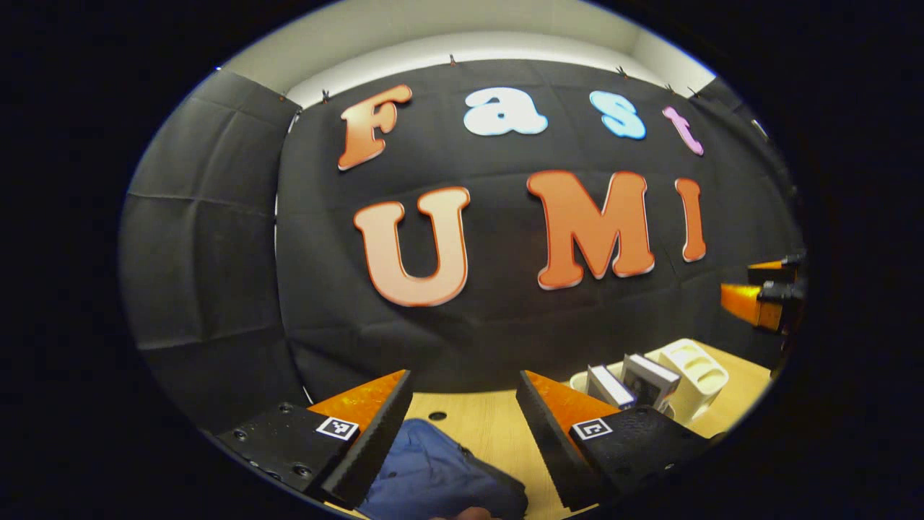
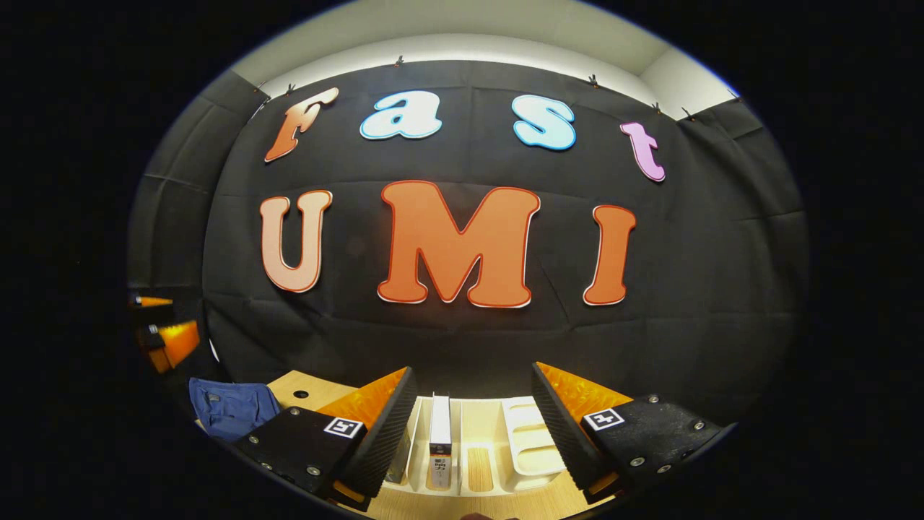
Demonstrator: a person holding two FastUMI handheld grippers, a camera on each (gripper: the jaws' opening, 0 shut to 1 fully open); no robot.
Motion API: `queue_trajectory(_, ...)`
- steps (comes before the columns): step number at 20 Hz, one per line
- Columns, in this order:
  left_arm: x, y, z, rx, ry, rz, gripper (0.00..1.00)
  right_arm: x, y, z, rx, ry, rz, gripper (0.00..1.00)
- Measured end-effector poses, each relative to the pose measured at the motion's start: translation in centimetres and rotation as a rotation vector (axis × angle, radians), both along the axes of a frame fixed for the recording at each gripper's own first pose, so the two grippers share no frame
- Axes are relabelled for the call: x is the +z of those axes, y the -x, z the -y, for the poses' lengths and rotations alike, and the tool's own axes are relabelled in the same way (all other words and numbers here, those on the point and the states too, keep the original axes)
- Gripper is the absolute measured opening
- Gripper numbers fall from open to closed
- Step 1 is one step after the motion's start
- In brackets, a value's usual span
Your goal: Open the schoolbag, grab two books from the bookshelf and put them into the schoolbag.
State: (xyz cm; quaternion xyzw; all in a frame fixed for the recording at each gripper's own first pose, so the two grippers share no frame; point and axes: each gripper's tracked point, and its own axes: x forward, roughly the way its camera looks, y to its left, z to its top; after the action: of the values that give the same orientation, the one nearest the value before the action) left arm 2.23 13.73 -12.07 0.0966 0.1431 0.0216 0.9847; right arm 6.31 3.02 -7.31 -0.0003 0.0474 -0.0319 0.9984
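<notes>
On the table: a light wooden table (image 1: 491, 426) stands against the black cloth wall, with a small dark round hole in its top showing in both views.
Schoolbag: a blue schoolbag (image 1: 433, 477) lies on the near left part of the table; in the left gripper view it sits low between that gripper's fingers, no finger touching it as far as can be seen. In the right gripper view it lies far off to the left (image 2: 231, 408). Whether it is open or closed cannot be told.
Bookshelf: a white slotted bookshelf (image 1: 693, 375) stands on the right part of the table, well apart from the schoolbag. In the right gripper view it sits just ahead, between the fingers (image 2: 530, 440).
Books: two books (image 1: 635, 383) stand tilted in the bookshelf, side by side. In the right gripper view one book (image 2: 440, 433) stands upright in a slot, spine toward the camera; a second shows partly behind the left finger.
Left gripper: left gripper (image 1: 465, 433) has its fingers spread wide, nothing between them, held above the schoolbag's end of the table. It also shows at the left edge of the right gripper view.
Right gripper: right gripper (image 2: 473, 433) has its fingers spread wide, holding nothing, aimed at the bookshelf. It also shows at the right edge of the left gripper view, above the bookshelf.
</notes>
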Motion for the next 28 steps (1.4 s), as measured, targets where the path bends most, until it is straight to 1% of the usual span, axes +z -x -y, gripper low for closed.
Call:
queue_trajectory(2,-4.1,1.5,0.2,0.0,0.032,-0.163,0.92,-0.3,-0.4,0.3,-0.005,-0.006,-0.003,0.94)
queue_trajectory(3,-6.0,2.2,0.4,0.0,0.022,-0.231,0.9,-0.3,-0.5,0.7,-0.013,-0.004,-0.001,0.94)
queue_trajectory(4,-7.6,2.4,0.7,-0.015,0.022,-0.282,0.94,-0.5,-0.5,1.1,-0.017,-0.002,-0.001,0.95)
queue_trajectory(5,-9.4,2.9,0.8,-0.022,0.007,-0.326,0.94,-0.6,-0.7,1.3,-0.021,0.001,0.0,0.95)
queue_trajectory(7,-13.1,4.5,0.8,-0.037,-0.056,-0.412,0.94,-1.0,-0.7,1.9,-0.027,0.007,-0.007,0.95)
queue_trajectory(10,-17.4,6.6,1.3,-0.072,-0.157,-0.536,0.93,-1.6,-0.6,2.9,-0.039,0.012,-0.014,0.95)
queue_trajectory(13,-20.2,7.7,1.8,-0.101,-0.196,-0.608,0.94,-2.3,-0.5,3.8,-0.048,0.013,-0.025,0.95)
queue_trajectory(15,-22.3,9.2,2.2,-0.12,-0.237,-0.661,0.94,-2.8,-0.4,4.4,-0.052,0.016,-0.035,0.95)
queue_trajectory(19,-26.2,11.3,2.3,-0.13,-0.335,-0.757,0.93,-3.9,-0.3,5.6,-0.061,0.023,-0.053,0.95)
queue_trajectory(25,-30.2,14.2,1.5,-0.085,-0.479,-0.871,0.93,-5.8,-0.3,7.4,-0.067,0.034,-0.096,0.95)
queue_trajectory(27,-30.7,14.8,1.1,-0.062,-0.524,-0.889,0.92,-6.2,-0.4,7.8,-0.066,0.039,-0.102,0.95)
queue_trajectory(28,-30.7,15.0,0.8,-0.044,-0.552,-0.891,0.9,-6.3,-0.5,7.9,-0.063,0.039,-0.104,0.95)
